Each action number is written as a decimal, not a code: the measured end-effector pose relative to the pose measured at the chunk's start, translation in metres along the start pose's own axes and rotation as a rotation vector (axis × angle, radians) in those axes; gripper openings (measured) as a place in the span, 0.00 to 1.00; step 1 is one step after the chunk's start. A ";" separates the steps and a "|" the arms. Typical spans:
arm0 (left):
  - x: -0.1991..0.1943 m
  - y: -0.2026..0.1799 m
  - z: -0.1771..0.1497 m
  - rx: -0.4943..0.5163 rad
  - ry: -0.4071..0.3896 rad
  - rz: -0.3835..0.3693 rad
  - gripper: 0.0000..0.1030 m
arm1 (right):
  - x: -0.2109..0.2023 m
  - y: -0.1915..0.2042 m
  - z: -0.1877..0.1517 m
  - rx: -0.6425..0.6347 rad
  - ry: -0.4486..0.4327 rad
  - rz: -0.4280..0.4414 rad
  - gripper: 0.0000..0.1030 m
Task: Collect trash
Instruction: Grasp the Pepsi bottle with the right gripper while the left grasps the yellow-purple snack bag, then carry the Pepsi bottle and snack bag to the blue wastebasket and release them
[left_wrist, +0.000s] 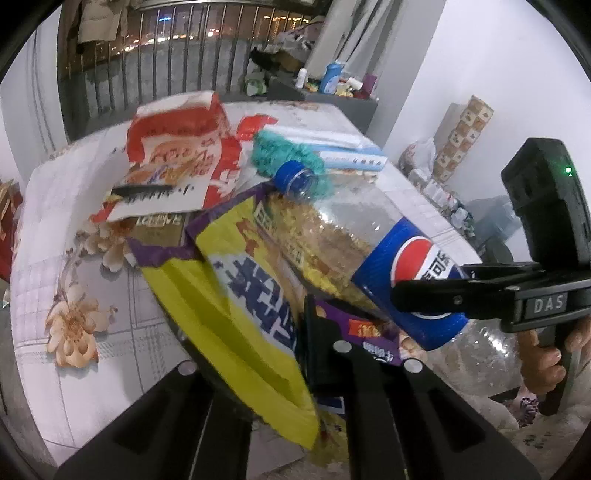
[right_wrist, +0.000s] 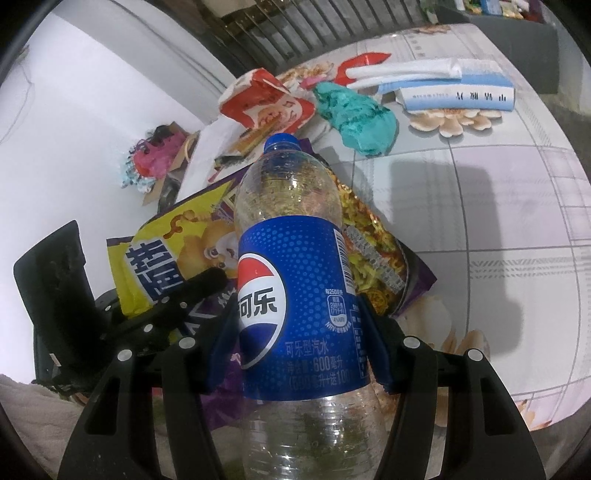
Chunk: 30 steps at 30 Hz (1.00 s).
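My right gripper (right_wrist: 299, 325) is shut on an empty clear Pepsi bottle (right_wrist: 295, 280) with a blue label and blue cap, held at the label. The bottle also shows in the left wrist view (left_wrist: 402, 273), with the right gripper (left_wrist: 436, 299) clamped on it. My left gripper (left_wrist: 310, 347) is shut on a yellow and purple snack bag (left_wrist: 251, 299), lifted beside the bottle. The bag shows in the right wrist view (right_wrist: 173, 254) with the left gripper (right_wrist: 199, 284) on it. A red and white wrapper (left_wrist: 177, 155) lies on the table.
The table (left_wrist: 74, 362) has a floral cloth. A teal crumpled cloth (right_wrist: 354, 114), a blue and white box (right_wrist: 458, 92) and a white paper (left_wrist: 96, 177) lie on it. A railing (left_wrist: 155, 62) and a cluttered shelf (left_wrist: 332, 85) stand behind.
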<state>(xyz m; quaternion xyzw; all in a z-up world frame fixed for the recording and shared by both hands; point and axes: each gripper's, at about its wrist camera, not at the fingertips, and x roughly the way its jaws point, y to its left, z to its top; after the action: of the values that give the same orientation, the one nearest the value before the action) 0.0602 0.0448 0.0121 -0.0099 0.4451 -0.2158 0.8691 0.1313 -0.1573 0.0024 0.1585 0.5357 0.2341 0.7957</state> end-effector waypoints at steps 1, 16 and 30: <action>-0.003 -0.002 0.000 0.005 -0.007 -0.002 0.03 | -0.002 0.001 -0.001 -0.002 -0.007 0.001 0.56; -0.038 -0.034 0.019 0.100 -0.119 -0.018 0.01 | -0.056 -0.010 -0.015 0.036 -0.150 0.036 0.56; -0.044 -0.075 0.064 0.236 -0.193 -0.120 0.01 | -0.130 -0.049 -0.040 0.200 -0.379 0.032 0.56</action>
<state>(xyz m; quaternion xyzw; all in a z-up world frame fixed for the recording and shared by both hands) 0.0596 -0.0177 0.1007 0.0448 0.3298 -0.3161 0.8884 0.0629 -0.2692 0.0637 0.2864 0.3945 0.1584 0.8586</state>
